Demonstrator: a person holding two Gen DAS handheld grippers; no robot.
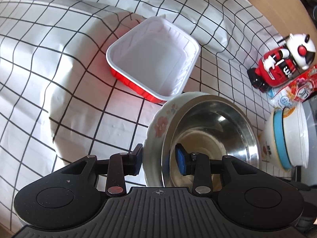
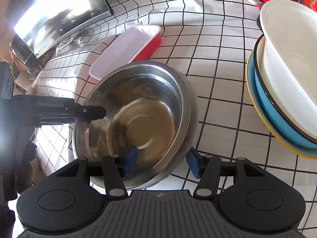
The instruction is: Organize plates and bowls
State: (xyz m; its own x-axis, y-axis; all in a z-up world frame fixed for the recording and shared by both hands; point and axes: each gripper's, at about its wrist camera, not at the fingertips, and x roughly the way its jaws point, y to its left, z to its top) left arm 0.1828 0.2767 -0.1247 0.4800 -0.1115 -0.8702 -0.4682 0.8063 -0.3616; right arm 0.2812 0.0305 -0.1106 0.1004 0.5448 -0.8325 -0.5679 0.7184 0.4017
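Note:
A steel bowl (image 1: 214, 130) sits nested in a white floral plate (image 1: 160, 125) on the checked cloth. My left gripper (image 1: 160, 159) straddles their near rims, one finger outside the plate and one inside the bowl, closed on both. In the right wrist view the steel bowl (image 2: 142, 119) fills the middle, and my right gripper (image 2: 162, 163) is open around its near rim, one pad inside and one outside. The left gripper (image 2: 87, 112) reaches in from the left. A red square tray with a white inside (image 1: 152, 59) lies beyond; it also shows in the right wrist view (image 2: 128, 47).
A stack of white, blue and yellow bowls (image 2: 283, 83) stands at the right, also seen in the left wrist view (image 1: 287, 136). A red and white figure bottle (image 1: 281, 61) and snack packets (image 1: 291, 91) lie behind it. A monitor (image 2: 59, 13) stands at the back left.

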